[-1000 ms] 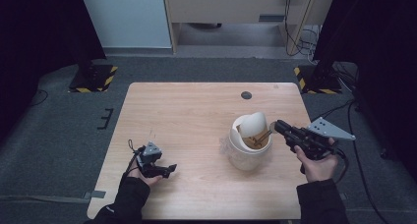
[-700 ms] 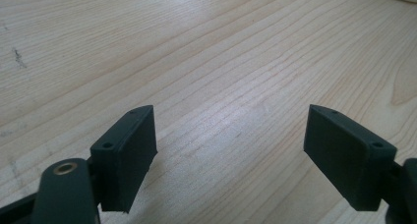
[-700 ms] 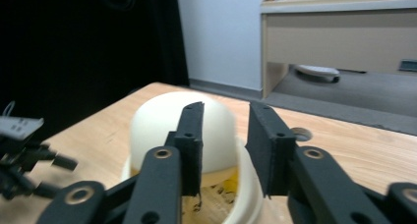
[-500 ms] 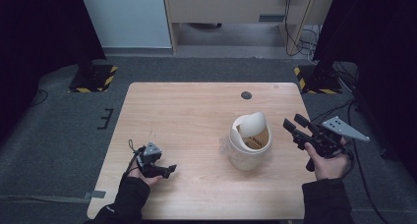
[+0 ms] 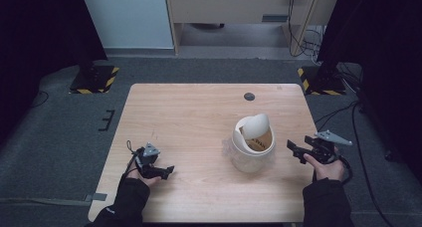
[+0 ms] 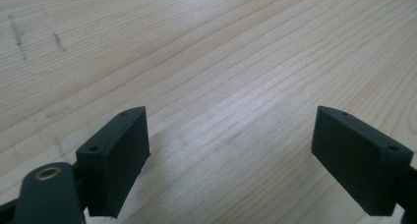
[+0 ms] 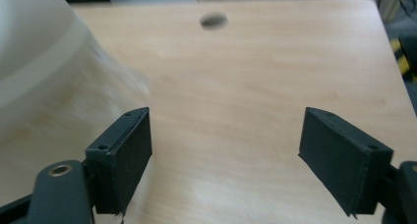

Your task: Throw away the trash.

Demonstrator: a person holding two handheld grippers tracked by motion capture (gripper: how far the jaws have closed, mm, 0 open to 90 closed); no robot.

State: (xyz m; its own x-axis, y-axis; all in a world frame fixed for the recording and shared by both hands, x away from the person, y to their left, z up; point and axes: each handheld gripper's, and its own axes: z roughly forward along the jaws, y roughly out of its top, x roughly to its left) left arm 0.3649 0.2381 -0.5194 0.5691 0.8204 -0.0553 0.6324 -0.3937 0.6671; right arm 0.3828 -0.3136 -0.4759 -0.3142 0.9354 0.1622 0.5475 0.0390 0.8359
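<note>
- Small white bin [image 5: 253, 150] with a swing lid stands upright on the wooden table [image 5: 189, 112], right of centre; lid tilted, something brown shows in the opening.
- Right gripper [image 5: 296, 151] sits low over the table just beside the bin, on its right flank, jaws pointing at the bin wall. Not touching it.
- Its jaws have just been opening and now stand wide apart; nothing between them. The right gripper view shows bare wood in the gap, with the bin's pale curved wall [image 7: 44, 71] blurred at the left edge, beyond the left jaw.
- Left gripper [image 5: 166, 172] rests near the table's front left, well apart from the bin, jaws spread, only wood grain [image 6: 231, 86] between them.
- Key relation: the bin lies to the left of the right gripper and close; its long axis is vertical. The right hand is by far the nearer.
- Judgement: any next contact with the bin falls to the right gripper, approaching sideways at mid-wall or up at the lid. A low sideways push could slide or tip the light bin.
</note>
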